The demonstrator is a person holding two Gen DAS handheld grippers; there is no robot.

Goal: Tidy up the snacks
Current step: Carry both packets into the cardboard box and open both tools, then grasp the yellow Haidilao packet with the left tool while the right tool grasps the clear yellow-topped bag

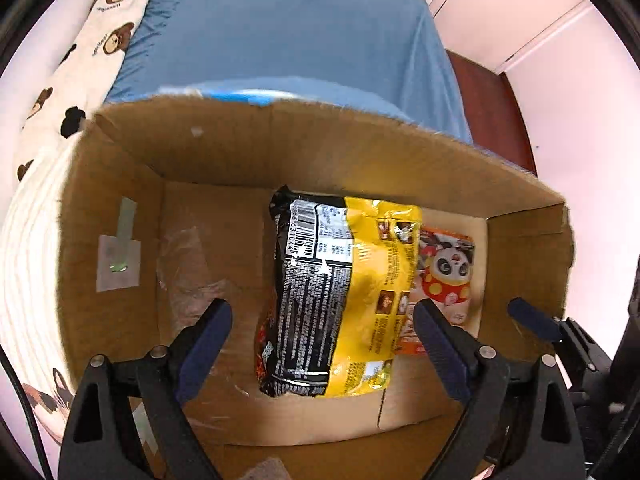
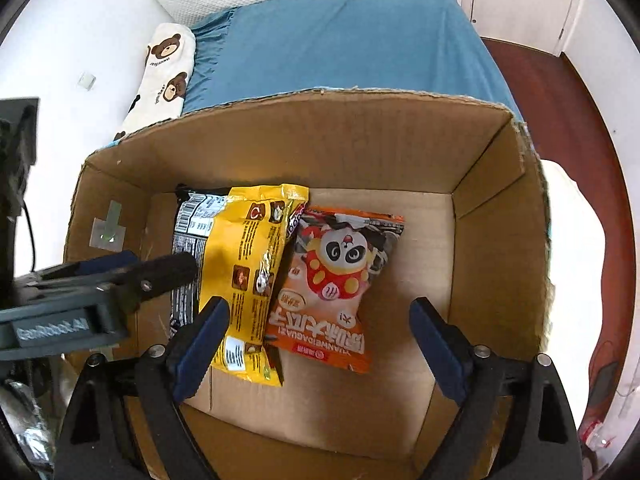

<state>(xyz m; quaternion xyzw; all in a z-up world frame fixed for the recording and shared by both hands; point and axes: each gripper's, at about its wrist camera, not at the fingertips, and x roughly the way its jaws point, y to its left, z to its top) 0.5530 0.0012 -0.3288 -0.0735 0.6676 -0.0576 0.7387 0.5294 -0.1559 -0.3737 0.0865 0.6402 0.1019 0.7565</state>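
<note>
Open cardboard box on a bed with a blue sheet, seen from above by both wrist cameras. At far left, outside the box, a white pillow with brown bear prints, lying along the bed's edge. On the box's inner left wall, a pale label with a strip of tape. On the box floor near that wall, a crumpled patch of clear film. Further right, toward the middle of the floor, a black and yellow snack packet, lying flat with barcode side up. Just beside it to the right, an orange snack bag with a panda picture, its left edge tucked partly under the yellow packet. Right portion of the box floor bare cardboard. Left hand-held gripper hanging over the black and yellow packet, blue pads spread wide to either side, nothing clamped between them. Right hand-held gripper likewise spread wide above the panda bag, pads clear of it, gripping nothing. Beyond the box on the right, a reddish-brown wooden floor and white cupboard doors.
</note>
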